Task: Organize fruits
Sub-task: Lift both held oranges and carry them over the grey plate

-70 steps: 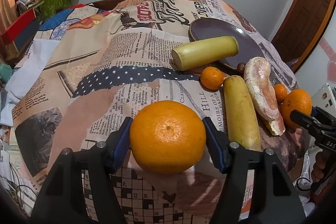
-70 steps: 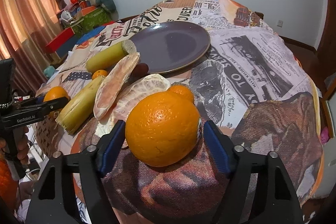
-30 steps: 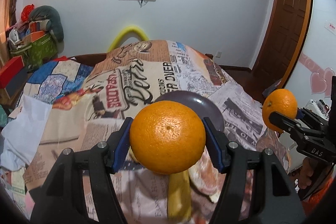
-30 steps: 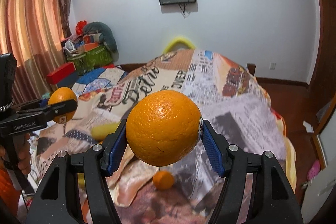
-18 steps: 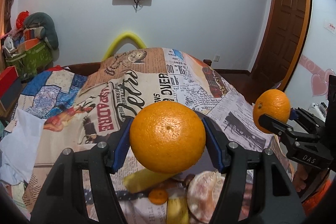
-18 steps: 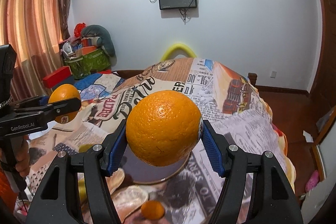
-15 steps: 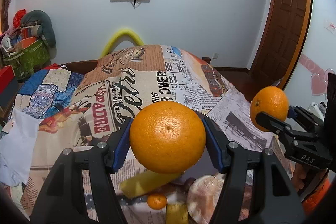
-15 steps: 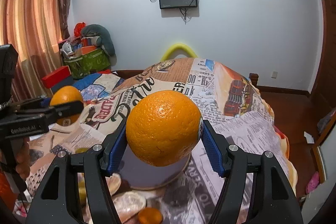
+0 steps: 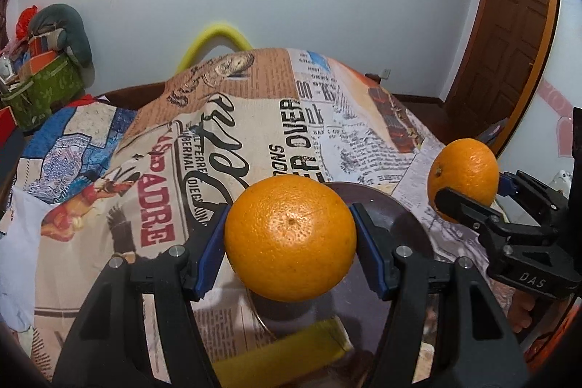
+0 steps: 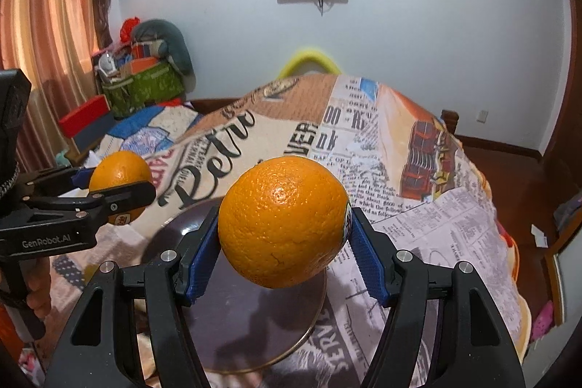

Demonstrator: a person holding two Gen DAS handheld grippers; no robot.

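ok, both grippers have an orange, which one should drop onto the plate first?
Right, probably. The right gripper holds its orange above the middle of the dark plate. The left gripper holds its orange over the plate's near-left rim, by the yellow piece.

Two oranges with pebbled, faintly shiny peel: one [image 9: 290, 238] sits between ridged blue pads [image 9: 209, 255] on the matt black plastic left gripper [image 9: 290, 242], another [image 10: 283, 222] in the right gripper [image 10: 283, 244]. Below, a smooth, glossy dark plate [image 10: 254, 322] lies on soft newspaper-print cloth [image 10: 418, 206].
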